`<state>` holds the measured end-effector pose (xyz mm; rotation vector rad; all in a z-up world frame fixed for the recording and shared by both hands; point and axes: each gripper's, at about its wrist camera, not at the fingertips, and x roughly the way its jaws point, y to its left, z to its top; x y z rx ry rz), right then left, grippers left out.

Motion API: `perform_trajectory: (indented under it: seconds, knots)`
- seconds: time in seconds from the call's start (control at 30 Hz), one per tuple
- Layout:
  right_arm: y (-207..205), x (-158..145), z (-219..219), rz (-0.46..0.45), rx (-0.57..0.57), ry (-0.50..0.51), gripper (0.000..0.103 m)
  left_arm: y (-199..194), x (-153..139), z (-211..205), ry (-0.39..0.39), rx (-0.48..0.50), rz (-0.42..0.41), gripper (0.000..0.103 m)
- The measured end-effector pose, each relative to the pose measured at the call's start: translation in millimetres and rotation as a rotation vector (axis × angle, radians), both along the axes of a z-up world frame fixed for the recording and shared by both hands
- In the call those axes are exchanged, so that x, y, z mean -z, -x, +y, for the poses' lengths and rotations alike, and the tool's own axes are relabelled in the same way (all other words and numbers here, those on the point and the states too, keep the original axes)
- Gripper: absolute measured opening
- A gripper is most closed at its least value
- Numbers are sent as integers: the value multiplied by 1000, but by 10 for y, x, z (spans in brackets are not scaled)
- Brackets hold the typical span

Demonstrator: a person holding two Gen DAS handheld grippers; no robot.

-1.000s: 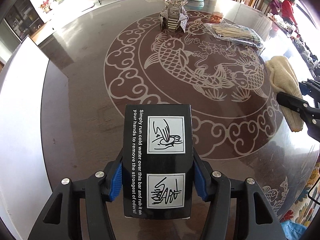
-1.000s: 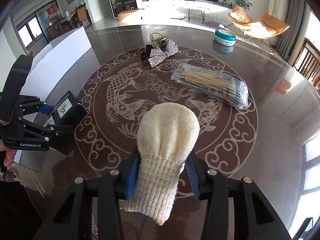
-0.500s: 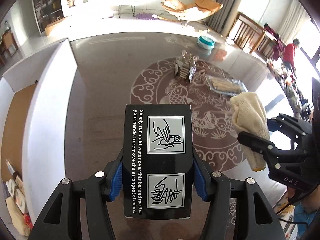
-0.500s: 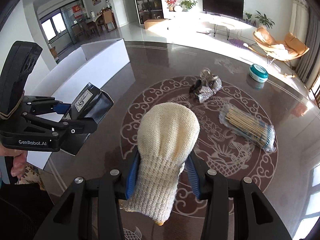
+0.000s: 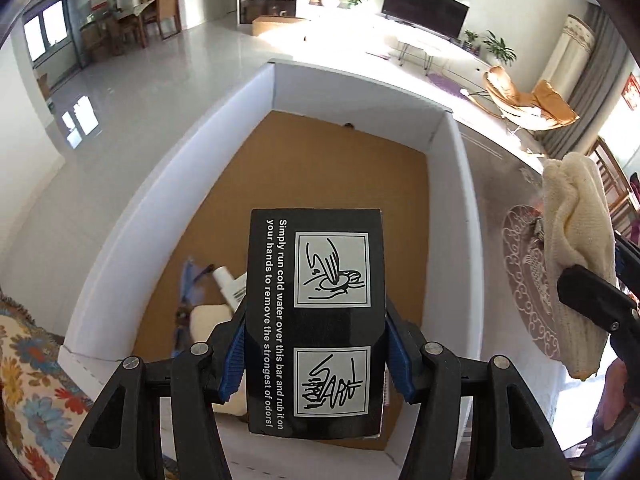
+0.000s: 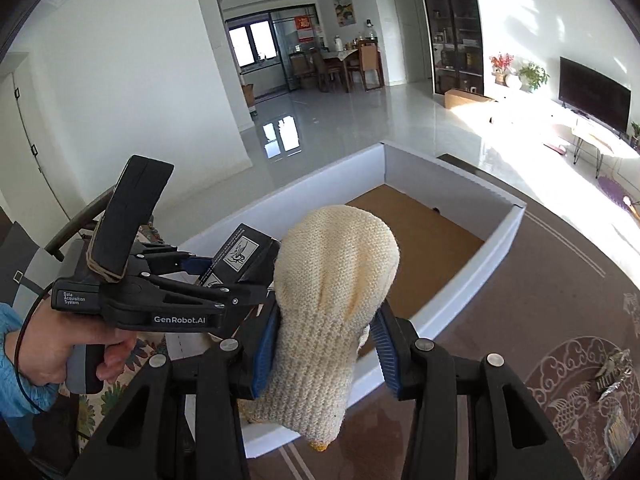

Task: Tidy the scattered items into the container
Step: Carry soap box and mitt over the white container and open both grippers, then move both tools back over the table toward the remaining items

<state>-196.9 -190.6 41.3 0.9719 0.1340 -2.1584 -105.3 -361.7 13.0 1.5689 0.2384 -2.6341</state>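
The left gripper [image 5: 316,354] clamped a black box [image 5: 316,320] above the near end of the white bin [image 5: 452,216]. The right gripper [image 6: 326,354] pinched a cream glove [image 6: 332,300] over the bin's near wall. Below lay a white bottle [image 5: 230,286]; beyond, the bin's brown floor was bare.

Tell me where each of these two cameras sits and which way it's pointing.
Left wrist: sits on the left hand-held gripper, looking down into the white box over the clamped black carton; the right hand-held gripper shows at the edge.
Right wrist: sits on the right hand-held gripper, facing across the box past its clamped knit glove; the person's left hand shows.
Shared: box, carton, glove.
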Motion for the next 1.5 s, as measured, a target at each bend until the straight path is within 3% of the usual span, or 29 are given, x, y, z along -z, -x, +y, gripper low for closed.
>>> perform_trajectory:
  seconds: [0.07, 0.13, 0.2, 0.23, 0.37, 0.5, 0.63, 0.7, 0.77, 0.97, 1.07, 1.2, 1.23, 1.3, 1.37, 1.43, 1.5]
  knots:
    - [95, 196, -266, -53, -27, 1, 46, -27, 107, -137, -12, -35, -20, 58]
    - [175, 406, -457, -104, -42, -22, 55, -35, 244, -243, -36, -79, -56, 59]
    - [245, 545, -537, -130, -29, -48, 82, -12, 349, -325, -66, -126, -84, 60]
    - [259, 567, -508, -127, -14, -40, 85, -12, 371, -352, -78, -148, -81, 62]
    - [220, 504, -80, -108, 60, 53, 91, -31, 365, -318, -86, -202, -44, 65]
    - [95, 551, 655, -16, 165, 24, 103, -13, 252, 8, -73, -140, 6, 65]
    - [-18, 934, 1593, 21, 340, -145, 103, 111, 39, 664, -75, 23, 59, 65]
    - [-119, 1143, 2117, 19, 455, -251, 103, 196, -63, 1099, -85, 119, 78, 73]
    - [-309, 1307, 2674, 19, 578, -335, 103, 262, -132, 1587, -94, 214, 87, 87]
    - [-813, 1653, 3941, -74, 817, -416, 103, 570, 74, 3162, -76, 469, -1, 87]
    - [-961, 1664, 4233, -59, 859, -384, 103, 597, 420, 3759, -131, 504, -89, 87]
    - [-1003, 1666, 4368, -78, 864, -327, 103, 517, 980, 4110, -179, 454, -153, 87]
    - [-982, 1680, 4409, -92, 862, -306, 103, 463, 1090, 4132, -177, 449, -152, 86]
    - [-1005, 1688, 4470, -119, 862, -261, 103, 318, 1105, 4168, -118, 460, -42, 88]
    - [-1044, 1693, 4419, -117, 872, -271, 103, 277, 1139, 4241, -53, 476, -36, 88]
    - [-1016, 1698, 4410, -117, 872, -270, 103, 275, 1186, 4261, -86, 488, -45, 90]
    - [-1016, 1700, 4411, -118, 872, -270, 103, 256, 1200, 4290, -61, 496, -20, 91]
